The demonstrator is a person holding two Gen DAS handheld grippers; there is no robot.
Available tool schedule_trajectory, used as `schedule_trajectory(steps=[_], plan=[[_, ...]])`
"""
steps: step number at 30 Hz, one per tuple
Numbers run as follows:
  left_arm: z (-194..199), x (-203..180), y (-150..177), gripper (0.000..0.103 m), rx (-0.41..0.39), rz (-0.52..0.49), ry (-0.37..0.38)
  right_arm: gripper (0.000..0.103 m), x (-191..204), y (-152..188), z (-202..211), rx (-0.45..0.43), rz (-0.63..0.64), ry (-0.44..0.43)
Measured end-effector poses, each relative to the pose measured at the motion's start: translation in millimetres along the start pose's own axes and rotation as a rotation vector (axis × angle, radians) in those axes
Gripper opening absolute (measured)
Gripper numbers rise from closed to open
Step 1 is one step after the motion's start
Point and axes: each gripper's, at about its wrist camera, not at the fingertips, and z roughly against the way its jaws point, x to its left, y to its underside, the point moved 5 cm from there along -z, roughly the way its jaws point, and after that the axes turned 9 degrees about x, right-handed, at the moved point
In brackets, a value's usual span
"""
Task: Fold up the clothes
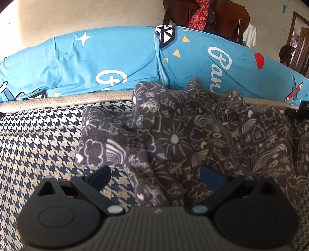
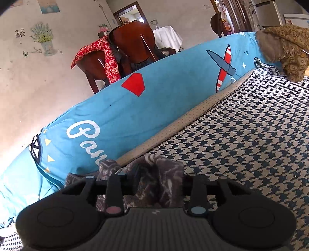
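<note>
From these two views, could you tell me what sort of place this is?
Most likely a home's living and dining room: a houndstooth seat cover backed by a blue bolster, wooden chairs beside a clothed table, and flower stickers on the wall.

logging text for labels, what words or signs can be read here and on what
"Par", white script cut off by the grey garment, on the blue bolster.
"Par" again, same script, on the bolster in the right wrist view.
"G" and a partial letter, white script, further left on the bolster; the rest is hidden.
Wall poster and stickers: no readable text.
</note>
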Motion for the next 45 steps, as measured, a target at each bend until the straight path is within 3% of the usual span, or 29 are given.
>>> schedule_trajectory(steps=[4,7,34,45], plan=[[0.9,-2.8,1.7,0.103,0.002,-0.01,-0.004,0.065,3.0,-0.6,8.3,-0.023,0.024,0.005],[2.1,-4.6,3.6,0.103,0.003,-0.014,-0.007,0.07,5.3,-1.1,14.5,-0.039,0.041,0.009],[42.4,-8.0,43.0,0.103,-0.027,-0.064,-0.043,0.071,-26.4,49.3,54.0,0.179,0.008,-0.05],[67.0,-7.6,74.2,0.103,-0.058,-0.068,-0.022,0.074,-56.9,99.7,61.1,0.401,-0.115,-0.134]])
